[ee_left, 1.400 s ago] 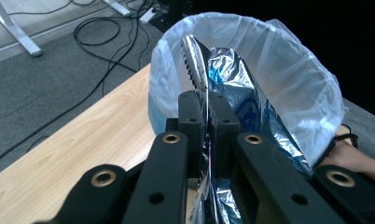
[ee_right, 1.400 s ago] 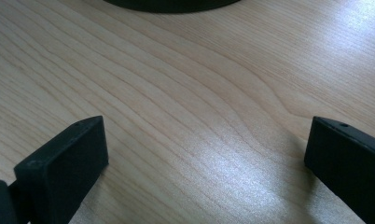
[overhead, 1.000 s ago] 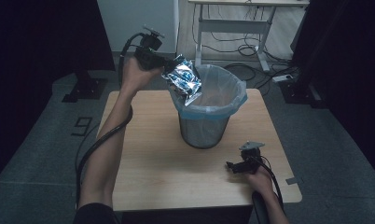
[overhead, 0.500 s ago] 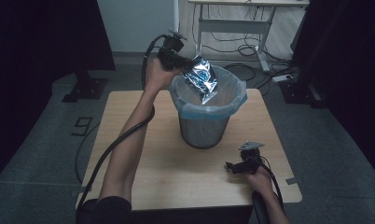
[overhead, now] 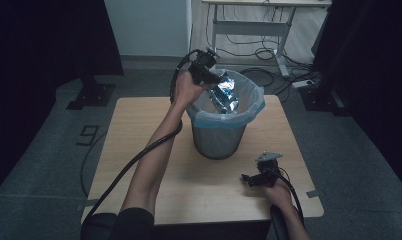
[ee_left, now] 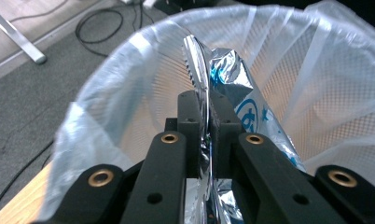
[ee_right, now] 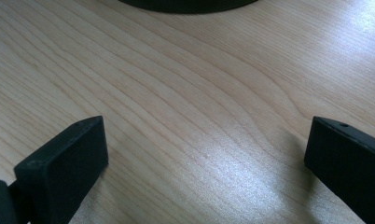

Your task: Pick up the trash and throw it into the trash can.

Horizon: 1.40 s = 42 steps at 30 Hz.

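your left gripper (ee_left: 202, 105) has its two black jaws pinched tight on the upper edge of a crinkled silver foil snack wrapper with blue print (overhead: 225, 93), and you hold it above the mouth of the grey mesh waste bin (overhead: 218, 141) lined with a translucent pale-blue plastic bag (overhead: 249, 111). in the left gripper view the wrapper (ee_left: 232, 93) hangs edge-on between the jaws, its long axis running down and away from the tool into the liner (ee_left: 325, 70), with the mesh wall showing through the plastic behind it. in the high view your left hand (overhead: 185, 89) sits at the far-left side of the rim, so the wrapper's free end already lies inside the ring of the bin, not over the light wooden table (overhead: 139, 125).

that is the relation that matters: the opening lies straight below the wrapper, so it looks as if letting go would drop it inside; the likely snag is the foil catching on the folded liner at the near rim.

your right gripper (overhead: 261, 176) rests low over the table at the near right, well apart from the bin, its jaws spread wide with bare wood grain (ee_right: 199, 116) between them and nothing held.
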Each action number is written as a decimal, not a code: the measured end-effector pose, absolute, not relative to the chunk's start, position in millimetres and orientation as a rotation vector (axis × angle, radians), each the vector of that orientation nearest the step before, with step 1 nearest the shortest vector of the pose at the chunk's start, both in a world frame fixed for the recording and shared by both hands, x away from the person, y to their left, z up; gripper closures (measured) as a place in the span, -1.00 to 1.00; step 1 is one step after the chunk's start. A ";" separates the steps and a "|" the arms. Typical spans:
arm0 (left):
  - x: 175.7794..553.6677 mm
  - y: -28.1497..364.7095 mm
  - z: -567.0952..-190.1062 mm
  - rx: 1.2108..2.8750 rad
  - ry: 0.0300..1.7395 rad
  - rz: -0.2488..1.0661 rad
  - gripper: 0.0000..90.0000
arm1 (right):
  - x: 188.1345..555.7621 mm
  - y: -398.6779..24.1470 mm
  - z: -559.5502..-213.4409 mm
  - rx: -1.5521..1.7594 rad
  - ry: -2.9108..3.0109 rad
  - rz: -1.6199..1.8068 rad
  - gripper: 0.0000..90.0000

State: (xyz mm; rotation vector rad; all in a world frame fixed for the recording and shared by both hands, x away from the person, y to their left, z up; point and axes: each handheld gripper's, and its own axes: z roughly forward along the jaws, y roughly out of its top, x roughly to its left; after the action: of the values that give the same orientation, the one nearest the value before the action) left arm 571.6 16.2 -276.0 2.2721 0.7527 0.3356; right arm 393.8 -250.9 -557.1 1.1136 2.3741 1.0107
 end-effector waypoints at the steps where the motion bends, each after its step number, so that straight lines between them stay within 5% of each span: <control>1: 572.1 14.5 -277.6 2.285 0.750 0.337 0.87 | 393.7 -250.8 -557.1 1.112 2.375 1.011 -1.00; 4: 573.9 7.1 -281.8 2.348 0.748 0.349 0.81 | 393.4 -250.4 -557.2 1.108 2.377 1.011 -1.00; 5: 573.7 5.5 -282.3 2.363 0.738 0.344 0.71 | 393.3 -250.3 -557.2 1.108 2.377 1.011 -1.00; 6: 573.6 4.6 -282.5 2.371 0.726 0.346 0.35 | 393.2 -250.1 -557.1 1.106 2.379 1.011 -1.00; 7: 573.5 4.2 -282.3 2.376 0.722 0.348 0.35 | 393.2 -250.1 -557.1 1.106 2.379 1.011 -1.00; 8: 573.1 4.4 -282.0 2.370 0.719 0.352 0.04 | 393.1 -250.0 -557.2 1.105 2.379 1.011 -1.00; 21: 559.1 26.6 -266.7 2.264 0.668 0.308 -1.00 | 392.8 -249.8 -557.1 1.098 2.383 1.011 -1.00; 42: 526.0 108.2 -269.5 2.113 0.625 0.295 -1.00 | 392.8 -249.7 -557.1 1.097 2.383 1.011 -1.00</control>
State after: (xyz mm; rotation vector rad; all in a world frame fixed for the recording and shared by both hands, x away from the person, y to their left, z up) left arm 526.0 108.2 -269.5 2.1125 0.6249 0.2945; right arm 392.8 -249.7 -557.1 1.0968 2.3825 1.0108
